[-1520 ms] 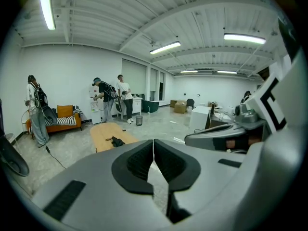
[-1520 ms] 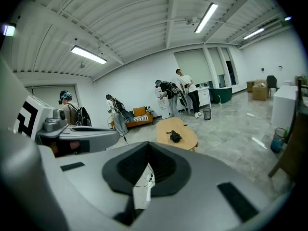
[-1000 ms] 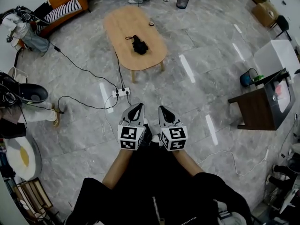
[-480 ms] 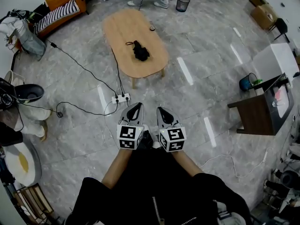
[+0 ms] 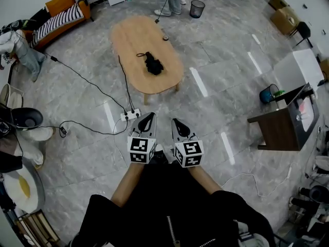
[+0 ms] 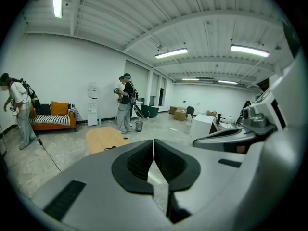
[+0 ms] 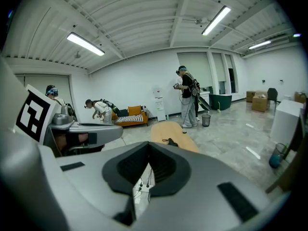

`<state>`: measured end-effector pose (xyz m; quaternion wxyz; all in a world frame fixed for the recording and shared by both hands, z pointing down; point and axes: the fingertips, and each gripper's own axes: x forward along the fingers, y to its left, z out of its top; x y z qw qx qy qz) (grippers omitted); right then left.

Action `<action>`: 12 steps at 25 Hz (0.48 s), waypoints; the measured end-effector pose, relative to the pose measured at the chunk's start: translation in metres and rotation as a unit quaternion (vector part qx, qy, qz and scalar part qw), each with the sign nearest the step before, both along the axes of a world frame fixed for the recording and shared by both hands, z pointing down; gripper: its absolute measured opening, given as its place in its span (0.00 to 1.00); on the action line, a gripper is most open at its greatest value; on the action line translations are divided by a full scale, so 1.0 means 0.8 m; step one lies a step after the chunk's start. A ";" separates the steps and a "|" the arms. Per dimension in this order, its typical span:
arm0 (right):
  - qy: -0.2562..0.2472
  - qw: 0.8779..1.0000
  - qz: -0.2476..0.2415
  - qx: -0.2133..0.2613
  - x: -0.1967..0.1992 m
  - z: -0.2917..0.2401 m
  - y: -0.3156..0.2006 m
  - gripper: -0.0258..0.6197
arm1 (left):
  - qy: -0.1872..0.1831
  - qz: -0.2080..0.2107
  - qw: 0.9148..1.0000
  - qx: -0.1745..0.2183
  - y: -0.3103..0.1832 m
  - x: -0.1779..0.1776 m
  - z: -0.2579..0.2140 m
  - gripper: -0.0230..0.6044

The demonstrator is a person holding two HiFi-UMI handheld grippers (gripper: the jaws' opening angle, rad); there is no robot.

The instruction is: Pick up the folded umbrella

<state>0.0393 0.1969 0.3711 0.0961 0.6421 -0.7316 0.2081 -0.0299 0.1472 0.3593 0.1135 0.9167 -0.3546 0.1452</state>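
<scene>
Umbrella (image 5: 153, 64), folded and black, is recorded in the head view lying near the middle of an oval wooden table (image 5: 139, 35), with its strap trailing to the left. The table stands well ahead of the person. The left gripper (image 5: 149, 118) and right gripper (image 5: 177, 123) are held side by side, close to the body and above bare floor, both pointing towards the table. A power strip (image 5: 129, 115) lies on the floor just ahead of the left gripper, and a cable runs from it towards the table. A sofa (image 5: 61, 12) is noted at the upper left, a bin (image 5: 196, 8) beyond the table and a dark side table (image 5: 280, 122) at the right.

In the left gripper view, the jaws are seen pressed together with nothing between them. The table appears far ahead, to the left of the jaws. Only a dark trace of the umbrella is made out at the gripper's edge.

In the right gripper view, the jaws are likewise seen pressed together and empty. The umbrella (image 7: 171, 141) is visible on the table just above the jaw tips, well apart from them. A standing person (image 7: 187, 100) is observed beyond the table.
</scene>
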 end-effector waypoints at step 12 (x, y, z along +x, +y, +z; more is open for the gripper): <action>0.009 1.000 0.018 -0.005 -0.012 0.003 -0.032 0.06 | 0.009 0.016 1.000 -0.006 -0.039 -0.008 0.005 0.06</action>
